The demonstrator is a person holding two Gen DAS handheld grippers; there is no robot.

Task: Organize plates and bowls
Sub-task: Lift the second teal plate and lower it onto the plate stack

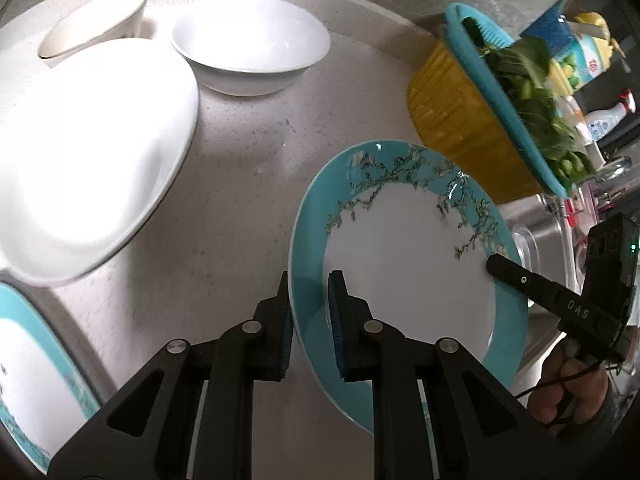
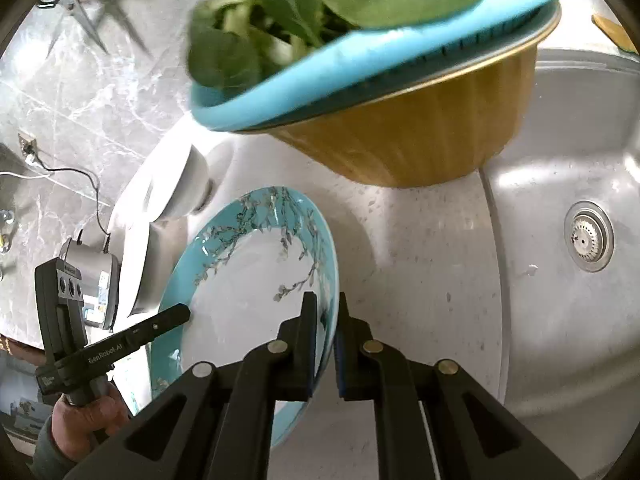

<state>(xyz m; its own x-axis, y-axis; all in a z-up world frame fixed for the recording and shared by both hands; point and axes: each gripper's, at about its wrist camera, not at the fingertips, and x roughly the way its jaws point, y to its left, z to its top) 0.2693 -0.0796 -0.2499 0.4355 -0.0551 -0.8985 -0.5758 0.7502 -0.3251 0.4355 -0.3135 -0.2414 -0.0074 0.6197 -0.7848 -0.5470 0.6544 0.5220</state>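
Starting at the far left of the left wrist view, a second teal-rimmed plate (image 1: 28,364) peeks in at the edge, lying flat. Next come three white bowls (image 1: 84,152) on the speckled countertop (image 1: 240,184): a big one in front, a gold-rimmed one (image 1: 92,24) behind it, and a third (image 1: 250,46) beside them. Centre stage, the teal blossom plate (image 1: 404,264) stands tilted, gripped from both sides. The left gripper (image 1: 310,312) has its jaws narrowed onto the plate's near rim, one pad on each face. The right gripper (image 2: 326,328) pinches the opposite rim the same way. Further right sits one yellow basin (image 1: 452,120) with a blue colander (image 1: 500,92) of leafy greens (image 1: 528,80) nested in it. Last, the steel sink (image 2: 560,280) with its one drain (image 2: 588,240).
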